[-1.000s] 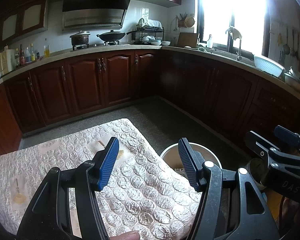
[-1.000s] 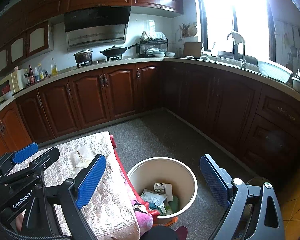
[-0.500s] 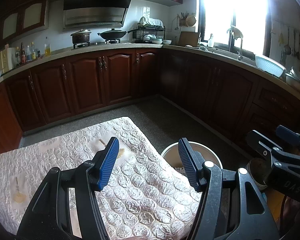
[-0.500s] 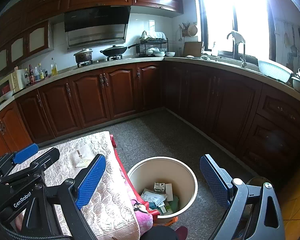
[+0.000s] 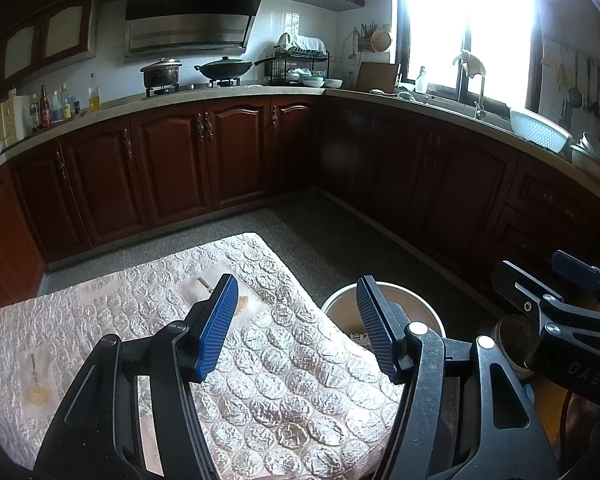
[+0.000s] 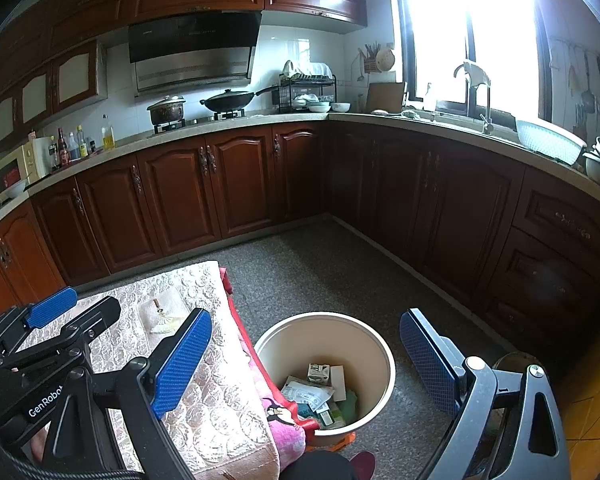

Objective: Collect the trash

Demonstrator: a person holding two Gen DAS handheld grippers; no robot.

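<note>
Left gripper (image 5: 296, 328) agape above table (image 5: 100, 320)

Bin (image 5: 384, 292) in left wrist view: we see only far rim; near side hidden behind left gripper's right finger (image 5: 374, 330) and table cover (image 5: 284, 364). Trash in bin (image 6: 320, 394): boxes and wrappers, print too small for us to read. Right gripper (image 6: 304, 364) bodies cut off by bottom edge. Window (image 6: 472, 28) blown out, nothing outside visible to us. Bottle labels on counter (image 6: 72, 146) too small. Dark round object (image 6: 512, 360) behind right finger: we cannot identify.
</note>
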